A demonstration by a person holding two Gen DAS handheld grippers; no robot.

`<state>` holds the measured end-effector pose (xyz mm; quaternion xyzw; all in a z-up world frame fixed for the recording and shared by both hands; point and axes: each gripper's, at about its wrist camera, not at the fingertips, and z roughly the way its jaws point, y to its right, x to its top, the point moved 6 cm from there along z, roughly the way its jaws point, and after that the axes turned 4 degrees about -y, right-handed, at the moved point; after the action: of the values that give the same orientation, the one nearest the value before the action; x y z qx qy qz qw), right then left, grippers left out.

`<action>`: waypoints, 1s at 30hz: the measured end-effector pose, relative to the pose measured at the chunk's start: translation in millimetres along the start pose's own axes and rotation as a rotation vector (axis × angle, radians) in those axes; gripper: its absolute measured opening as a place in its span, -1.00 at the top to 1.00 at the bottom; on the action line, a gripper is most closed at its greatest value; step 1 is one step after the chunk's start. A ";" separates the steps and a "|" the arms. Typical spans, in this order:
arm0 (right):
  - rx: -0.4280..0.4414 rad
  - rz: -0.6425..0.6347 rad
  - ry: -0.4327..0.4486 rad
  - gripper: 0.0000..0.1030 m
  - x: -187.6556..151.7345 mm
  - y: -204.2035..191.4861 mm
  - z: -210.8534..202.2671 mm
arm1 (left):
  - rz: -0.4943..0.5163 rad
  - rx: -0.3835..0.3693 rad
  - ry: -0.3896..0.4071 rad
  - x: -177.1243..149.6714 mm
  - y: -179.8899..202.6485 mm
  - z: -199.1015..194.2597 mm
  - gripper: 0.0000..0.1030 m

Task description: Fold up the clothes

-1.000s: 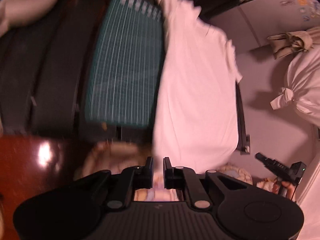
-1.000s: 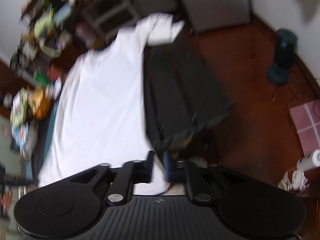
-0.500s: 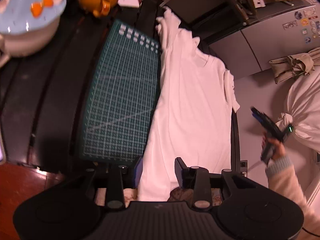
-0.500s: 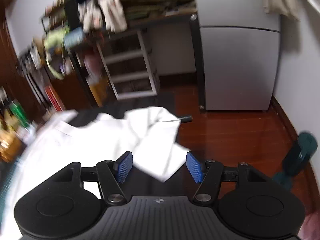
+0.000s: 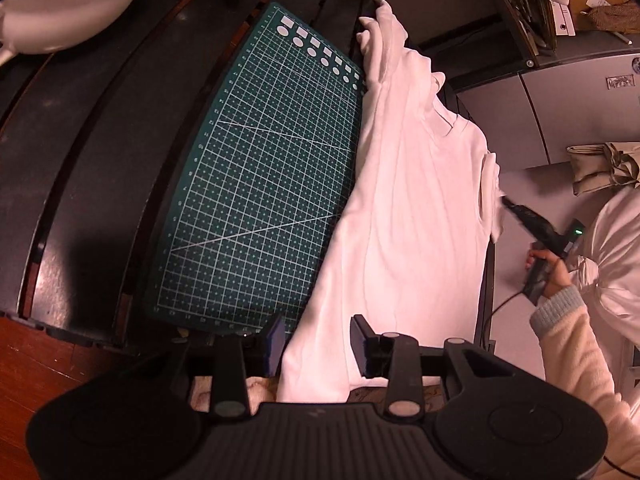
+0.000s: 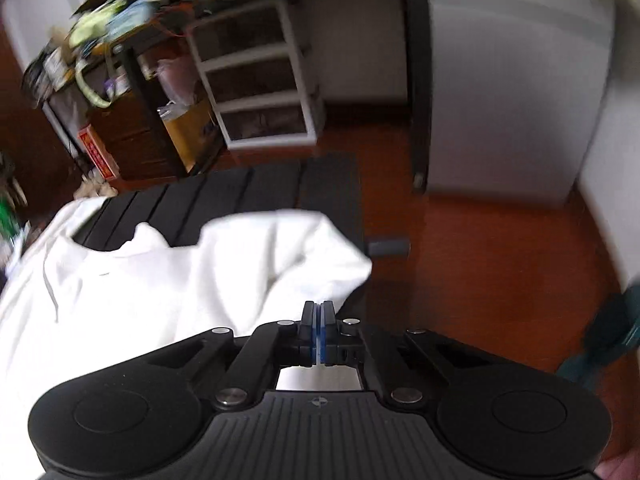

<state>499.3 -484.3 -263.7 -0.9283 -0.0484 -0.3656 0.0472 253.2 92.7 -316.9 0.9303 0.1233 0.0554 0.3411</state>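
Note:
A white T-shirt [image 5: 408,220] lies lengthwise on the black slatted table [image 5: 100,160], its neck at the far end. My left gripper [image 5: 318,344] stands open at the near hem, with the hem's corner between its blue pads and neither pad pressing on it. In the right wrist view the sleeve [image 6: 288,248] hangs over the table's edge, and my right gripper [image 6: 318,310] is shut on its lower edge. The left wrist view also shows that right gripper [image 5: 506,202], held by a hand in a cream sleeve, with its tip at the sleeve.
A green cutting mat [image 5: 260,184] lies left of the shirt, which overlaps its edge. Plush toys [image 5: 60,8] sit at the table's far left. A grey fridge [image 6: 512,100], a white shelf unit [image 6: 260,80] and red-brown floor [image 6: 480,260] lie beyond. A white bag [image 5: 612,248] hangs right.
My right gripper swung from above the shirt's body to the sleeve, opened wide, then shut there. My left gripper opened around the hem and eased forward and down.

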 end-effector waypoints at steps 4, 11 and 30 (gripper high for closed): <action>-0.177 -0.610 0.317 0.98 6.3 -72.1 -90.6 | 0.031 -0.004 -0.001 -1.6 5.9 0.0 0.33; 0.020 -1.323 0.216 0.82 -139.6 -182.5 -152.5 | 0.053 -0.069 -0.017 -13.5 16.1 9.8 0.33; 0.177 0.129 -0.077 0.13 -70.1 -113.2 -78.2 | 0.049 -0.102 0.013 -32.4 9.4 -3.5 0.33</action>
<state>381.4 -385.6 -248.8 -0.9350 -0.0226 -0.3201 0.1507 223.2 79.3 -308.7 0.9140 0.0997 0.0762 0.3859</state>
